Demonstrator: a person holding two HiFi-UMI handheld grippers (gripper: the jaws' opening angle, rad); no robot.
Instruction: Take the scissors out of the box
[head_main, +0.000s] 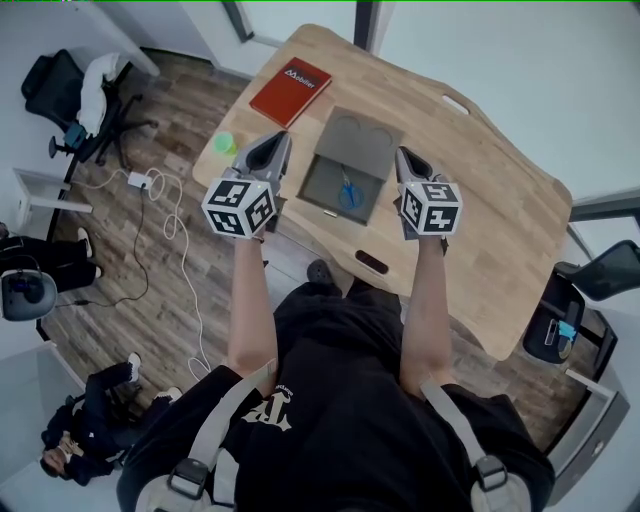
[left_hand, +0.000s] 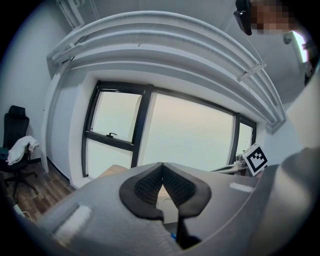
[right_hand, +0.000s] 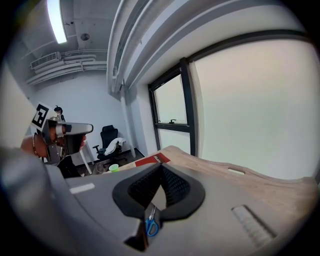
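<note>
Both tongs were kept shut and empty, tips pressed together: the left gripper (head_main: 278, 145) and the right gripper (head_main: 405, 158) were held above the wooden table (head_main: 480, 170), either side of the open grey box (head_main: 320, 180). The blue-handled scissors (head_main: 347, 190) were seen lying inside the box from the head view and glimpsed beneath the jaws in the right gripper view. Mostly windows (left_hand: 190, 135) were caught in the left gripper view. A red book (head_main: 291, 90) and a green cup (head_main: 224, 143) were spotted on the table, and an office chair (head_main: 70, 90) on the plank floor (head_main: 190, 290). The book's white lettering could not be read.
</note>
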